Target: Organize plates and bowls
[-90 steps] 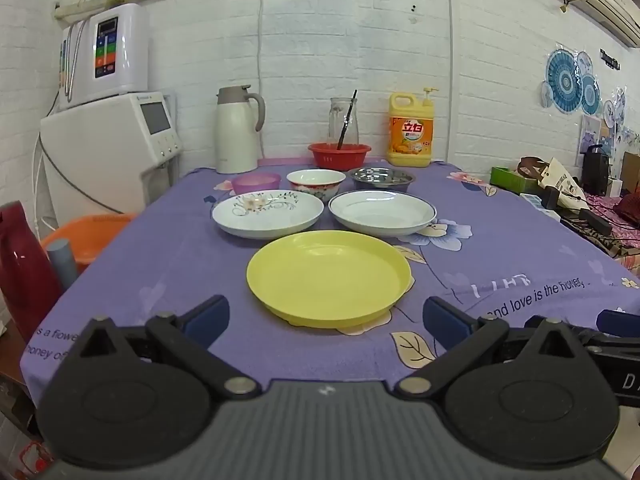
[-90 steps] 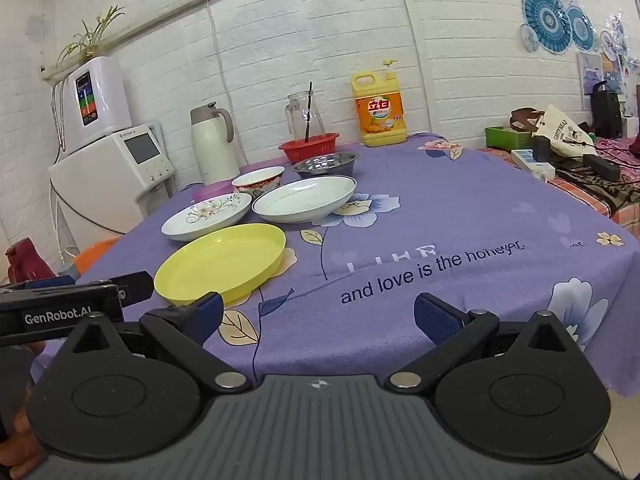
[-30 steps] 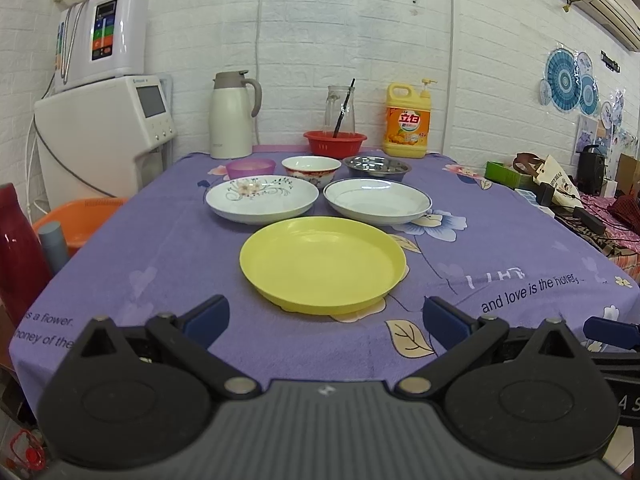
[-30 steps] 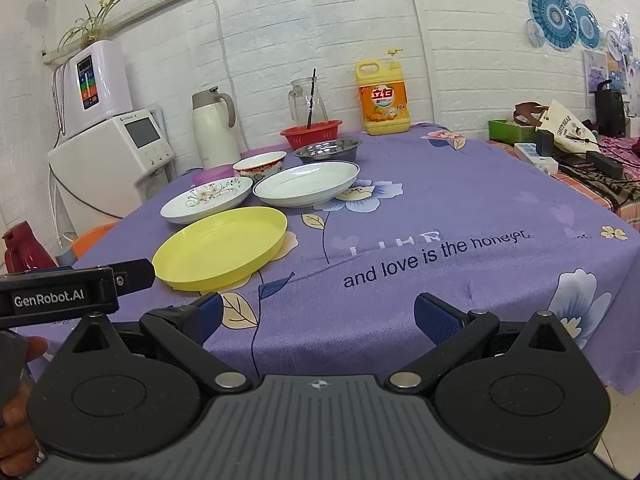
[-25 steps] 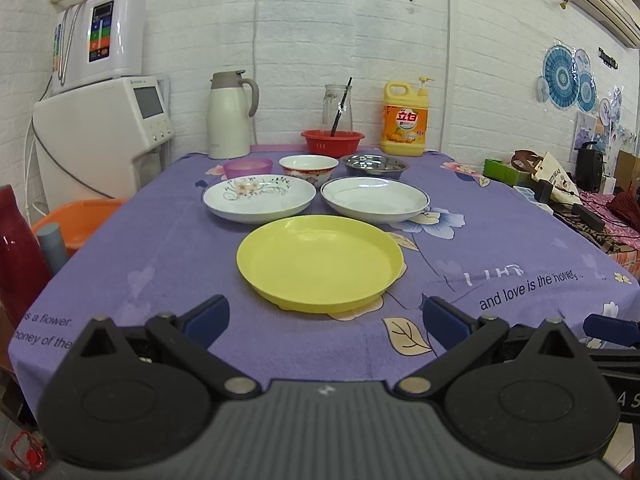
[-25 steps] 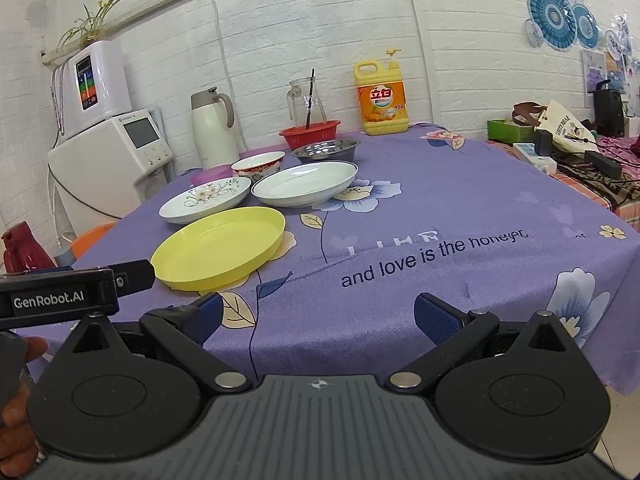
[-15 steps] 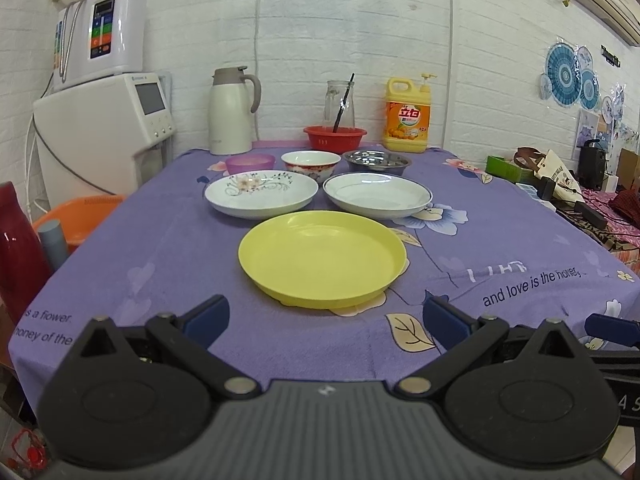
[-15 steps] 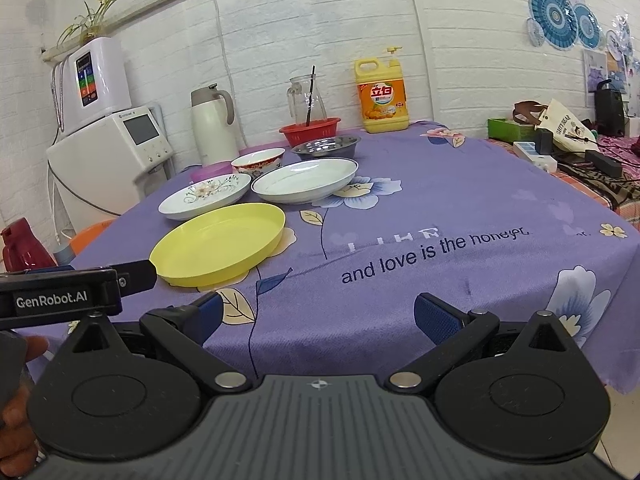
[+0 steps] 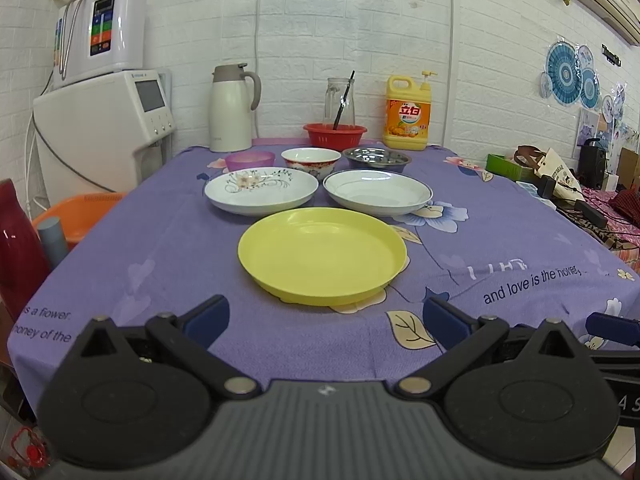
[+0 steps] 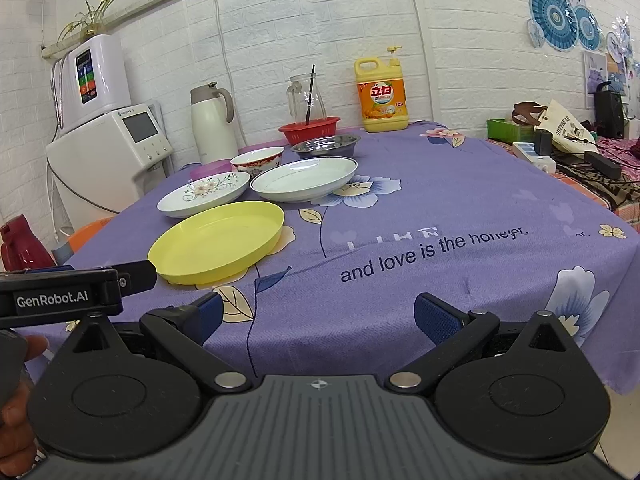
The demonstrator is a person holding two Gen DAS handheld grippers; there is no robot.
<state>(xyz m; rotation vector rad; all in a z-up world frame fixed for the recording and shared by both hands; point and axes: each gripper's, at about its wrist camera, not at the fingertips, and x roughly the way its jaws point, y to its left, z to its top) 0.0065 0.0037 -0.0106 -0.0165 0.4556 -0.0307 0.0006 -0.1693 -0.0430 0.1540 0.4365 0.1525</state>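
While your left claw [image 9: 322, 316] and right claw [image 10: 316, 318] hover spread and empty, a yellow plate [image 9: 322, 254] sits on the table [image 9: 160, 248] ahead.

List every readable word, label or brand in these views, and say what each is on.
"and love is the honey": purple tablecloth.
"s a flower." and "oney of the": tablecloth's left edge, cut off.
"GenRobot.AI": left gripper body, in the right wrist view.
"立白": yellow detergent bottle; its smaller print is unreadable.
Tote bag lettering: too small.
Dispenser brand: too small.
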